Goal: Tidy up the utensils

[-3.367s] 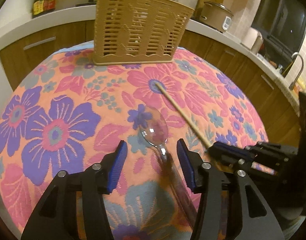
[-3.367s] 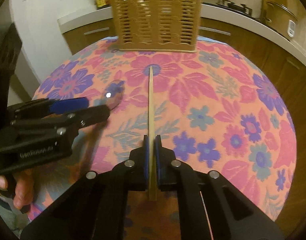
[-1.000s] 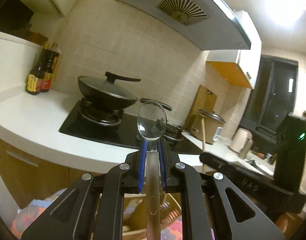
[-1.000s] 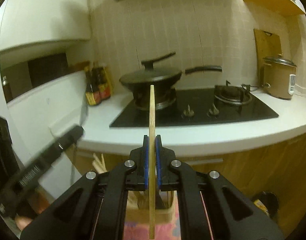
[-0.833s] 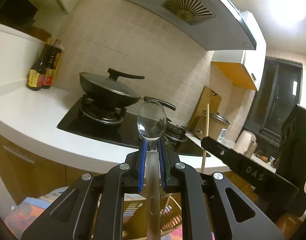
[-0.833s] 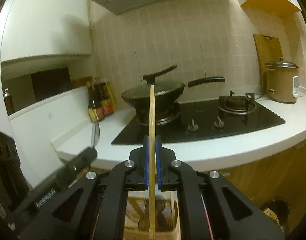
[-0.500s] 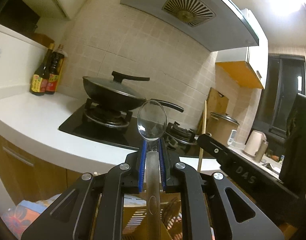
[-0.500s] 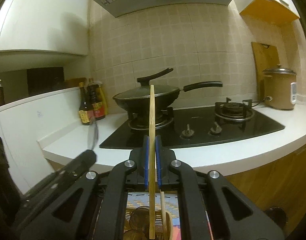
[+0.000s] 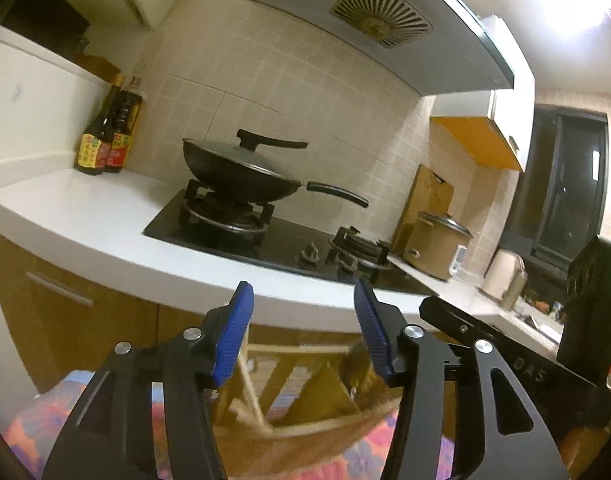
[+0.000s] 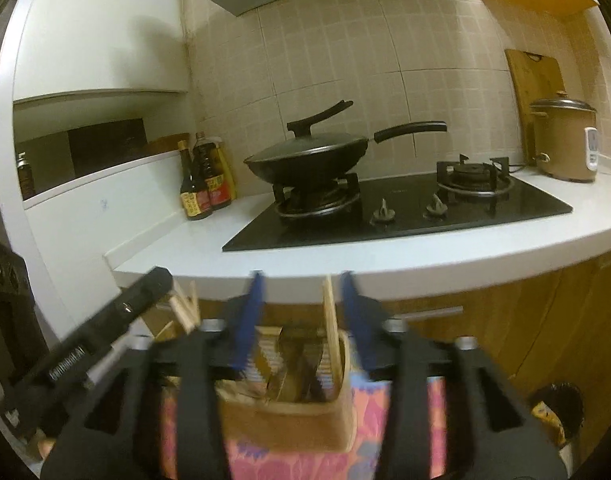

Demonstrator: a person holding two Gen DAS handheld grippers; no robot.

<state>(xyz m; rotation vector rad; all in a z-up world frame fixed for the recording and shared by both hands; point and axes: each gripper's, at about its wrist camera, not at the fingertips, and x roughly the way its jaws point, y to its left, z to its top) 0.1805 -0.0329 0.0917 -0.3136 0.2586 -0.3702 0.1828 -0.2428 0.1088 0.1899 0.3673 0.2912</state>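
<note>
Left wrist view: we log the left gripper (image 9: 303, 330), jaws spread apart, nothing between them. The tan utensil basket (image 9: 305, 408) sits below, at 6 o'clock, blurred; pale sticks (image 9: 249, 380) lean inside it.

Right wrist view: we log the right gripper (image 10: 301, 320), jaws apart. A wooden chopstick (image 10: 330, 322) stands upright in the basket (image 10: 285, 420), between the jaws, nearer the 3 o'clock finger. The basket rests on the floral cloth (image 10: 401, 412).

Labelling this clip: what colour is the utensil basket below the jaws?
Tan, a light brown: the utensil basket shows best in the right wrist view.
</note>
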